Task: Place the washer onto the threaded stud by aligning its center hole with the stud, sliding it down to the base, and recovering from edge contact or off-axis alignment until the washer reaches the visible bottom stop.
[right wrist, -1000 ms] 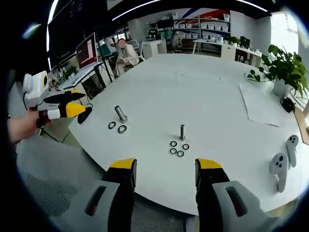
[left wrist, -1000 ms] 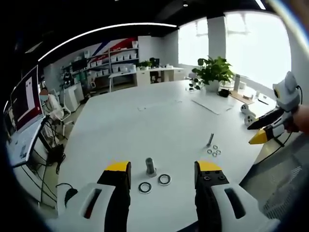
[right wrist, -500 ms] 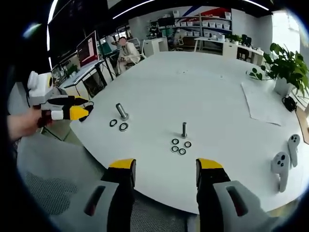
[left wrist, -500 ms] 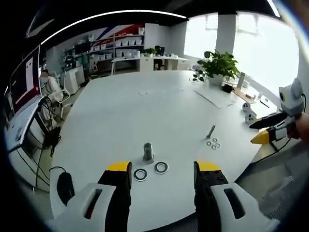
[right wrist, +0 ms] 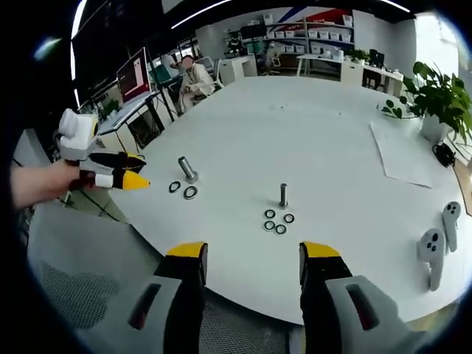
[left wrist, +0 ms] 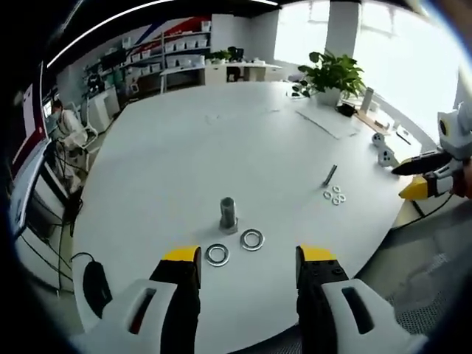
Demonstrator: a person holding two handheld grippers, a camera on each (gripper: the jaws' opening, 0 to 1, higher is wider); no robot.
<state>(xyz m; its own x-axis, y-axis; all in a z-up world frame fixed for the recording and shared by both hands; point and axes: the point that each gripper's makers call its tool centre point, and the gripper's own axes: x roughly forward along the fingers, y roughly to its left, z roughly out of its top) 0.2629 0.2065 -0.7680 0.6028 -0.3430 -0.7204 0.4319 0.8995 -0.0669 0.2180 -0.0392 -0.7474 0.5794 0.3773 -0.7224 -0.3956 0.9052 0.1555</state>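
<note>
A thick grey threaded stud [left wrist: 228,214] stands upright on the white table [left wrist: 184,162], with two large washers [left wrist: 217,254] [left wrist: 252,240] lying flat just in front of it. My left gripper [left wrist: 248,258] hovers open and empty just short of those washers. In the right gripper view the same stud [right wrist: 187,169] and washers [right wrist: 190,192] sit at the left, and the left gripper [right wrist: 134,179] reaches in beside them. A thinner stud [right wrist: 283,195] with several small washers [right wrist: 276,220] stands ahead of my right gripper [right wrist: 251,254], which is open, empty and off the table's edge.
Two white hand controllers [right wrist: 431,249] lie at the right of the table. A sheet of paper [right wrist: 402,155] and a potted plant [right wrist: 436,96] are further back. A black mouse-like object [left wrist: 96,284] rests near the left edge. A person sits at a desk [right wrist: 193,80] beyond.
The left gripper has come in over the table edge toward the thick stud and its washers, tilting downward. The right gripper has barely moved. Studs and washers stay put.
</note>
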